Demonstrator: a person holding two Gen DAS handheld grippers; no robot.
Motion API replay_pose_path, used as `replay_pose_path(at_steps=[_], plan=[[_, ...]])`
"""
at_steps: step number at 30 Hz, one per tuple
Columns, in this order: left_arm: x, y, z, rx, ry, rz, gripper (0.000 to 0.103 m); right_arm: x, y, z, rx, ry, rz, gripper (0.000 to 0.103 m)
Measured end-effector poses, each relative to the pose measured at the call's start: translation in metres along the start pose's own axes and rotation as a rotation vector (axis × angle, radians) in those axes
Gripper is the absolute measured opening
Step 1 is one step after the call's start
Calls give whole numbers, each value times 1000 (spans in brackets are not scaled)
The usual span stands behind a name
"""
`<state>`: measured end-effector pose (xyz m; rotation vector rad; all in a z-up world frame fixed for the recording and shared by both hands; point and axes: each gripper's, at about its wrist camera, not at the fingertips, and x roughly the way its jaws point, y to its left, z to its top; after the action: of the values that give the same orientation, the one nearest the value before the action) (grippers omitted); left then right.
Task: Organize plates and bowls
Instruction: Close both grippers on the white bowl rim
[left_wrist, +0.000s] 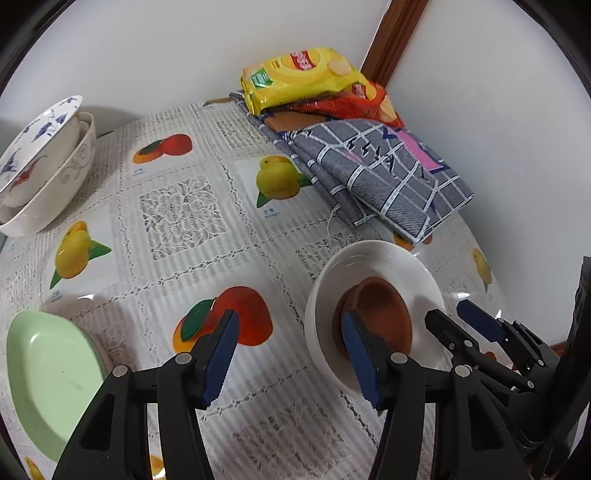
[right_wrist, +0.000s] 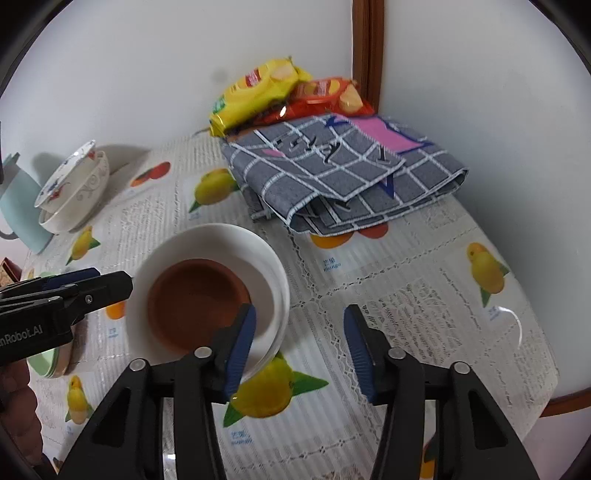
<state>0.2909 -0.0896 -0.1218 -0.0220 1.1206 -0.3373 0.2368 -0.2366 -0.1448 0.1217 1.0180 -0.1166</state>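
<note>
A white bowl (left_wrist: 406, 266) (right_wrist: 221, 243) stands on the table with a small brown dish (left_wrist: 380, 302) (right_wrist: 192, 302) inside it. My left gripper (left_wrist: 291, 354) is open at the bowl's left side. Its right finger overlaps the brown dish in the left wrist view. My right gripper (right_wrist: 299, 347) is open at the bowl's right side, its left finger over the rim. Neither pair of pads presses on anything. Whether a finger touches the bowl I cannot tell. Each gripper shows in the other's view: right gripper (left_wrist: 452, 314), left gripper (right_wrist: 114, 277).
A green plate (left_wrist: 48, 380) (right_wrist: 48, 362) lies at the near left. Stacked patterned bowls (left_wrist: 40, 158) (right_wrist: 74, 192) lean at the far left beside a teal jug (right_wrist: 14, 206). A folded grey checked cloth (left_wrist: 388, 177) (right_wrist: 340, 173) and snack bags (left_wrist: 303, 77) (right_wrist: 258, 92) fill the far corner.
</note>
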Motion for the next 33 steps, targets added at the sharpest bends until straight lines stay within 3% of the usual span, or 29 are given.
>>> replay_pose_path(at_steps=[3, 7, 9, 20, 33], plan=[[11, -3, 4, 7, 27, 15, 53, 10, -1, 2, -2, 21, -5, 45], [22, -6, 5, 17, 47, 51, 35, 19, -1, 5, -2, 51, -20, 39], [26, -5, 6, 17, 51, 40, 32, 21, 0, 7, -1, 53, -15, 34], [48, -4, 7, 19, 109, 31, 31, 38, 2, 12, 1, 96, -27, 33], [49, -5, 6, 30, 85, 2, 29, 40, 1, 11, -1, 90, -5, 32]])
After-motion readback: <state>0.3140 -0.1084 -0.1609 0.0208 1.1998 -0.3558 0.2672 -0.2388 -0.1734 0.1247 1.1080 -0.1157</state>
